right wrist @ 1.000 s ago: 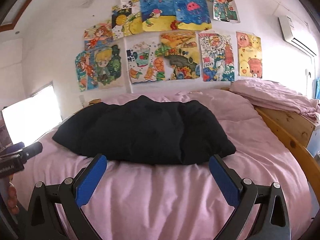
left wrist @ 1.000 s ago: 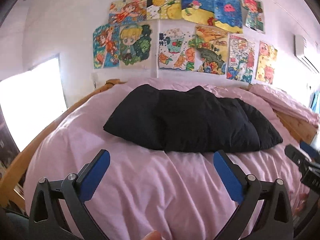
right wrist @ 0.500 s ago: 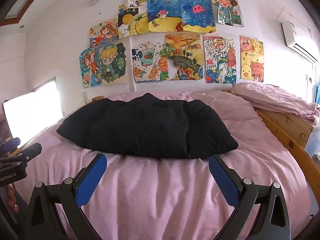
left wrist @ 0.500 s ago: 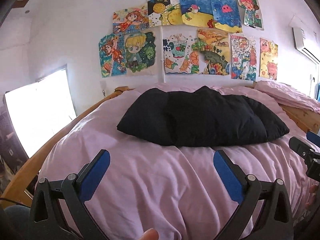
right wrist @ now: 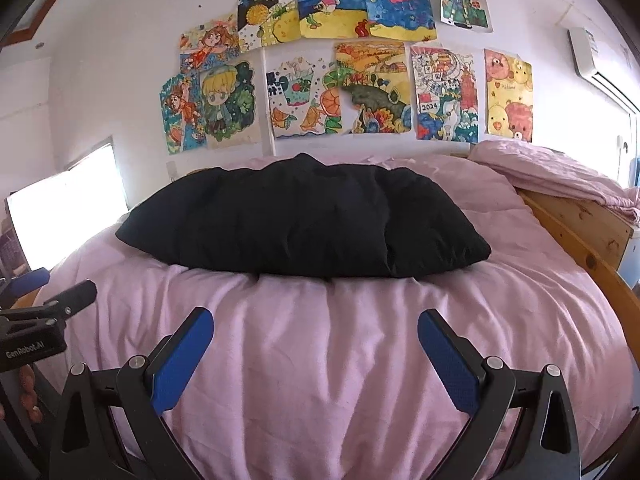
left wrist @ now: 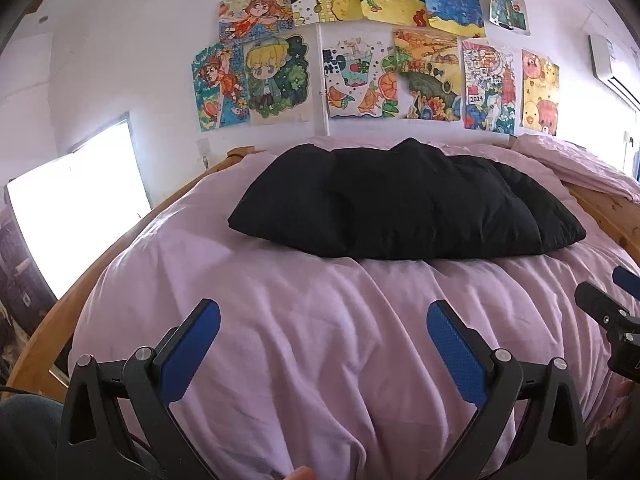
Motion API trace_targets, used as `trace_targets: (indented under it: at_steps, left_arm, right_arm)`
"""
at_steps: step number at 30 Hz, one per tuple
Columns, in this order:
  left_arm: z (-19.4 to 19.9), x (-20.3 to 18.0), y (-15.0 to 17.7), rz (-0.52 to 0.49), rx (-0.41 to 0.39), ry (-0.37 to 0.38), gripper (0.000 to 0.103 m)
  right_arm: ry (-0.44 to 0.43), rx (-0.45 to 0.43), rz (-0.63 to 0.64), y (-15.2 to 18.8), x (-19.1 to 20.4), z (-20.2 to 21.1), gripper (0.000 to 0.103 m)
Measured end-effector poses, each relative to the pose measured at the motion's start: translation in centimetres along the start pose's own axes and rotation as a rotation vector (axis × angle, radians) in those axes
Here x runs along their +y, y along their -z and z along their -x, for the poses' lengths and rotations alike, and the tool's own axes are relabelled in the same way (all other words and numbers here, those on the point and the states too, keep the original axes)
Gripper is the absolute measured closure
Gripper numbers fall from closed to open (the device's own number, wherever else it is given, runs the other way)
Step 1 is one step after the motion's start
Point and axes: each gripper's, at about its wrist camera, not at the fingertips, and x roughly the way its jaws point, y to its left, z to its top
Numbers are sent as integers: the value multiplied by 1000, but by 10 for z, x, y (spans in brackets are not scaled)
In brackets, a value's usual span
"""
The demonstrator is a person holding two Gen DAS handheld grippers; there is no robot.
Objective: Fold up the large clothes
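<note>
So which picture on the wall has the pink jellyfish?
The blue drawing in the top row, second from the right, beside the fish picture. No other drawing shows a jellyfish.

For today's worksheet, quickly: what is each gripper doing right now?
Left gripper: open, holding nothing, short of the black garment.
Right gripper: open, holding nothing.

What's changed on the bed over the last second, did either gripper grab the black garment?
Neither did. Both views tilted up slightly, so the black padded garment sits lower in frame. The left hand-held gripper and right hand-held gripper remain open above the pink duvet; the garment lies unmoved.
</note>
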Motion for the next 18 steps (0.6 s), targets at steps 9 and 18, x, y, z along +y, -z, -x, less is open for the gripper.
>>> trace_targets:
  at_steps: [9,18]
  left_arm:
    - [-1,5,-1,32,24,-8,1]
    - [-1,8,0,43,34,-19,1]
  right_arm:
    - [3,25,-18,2,-6,-3,0]
    - [-2,26,-18,2,-5,-3,0]
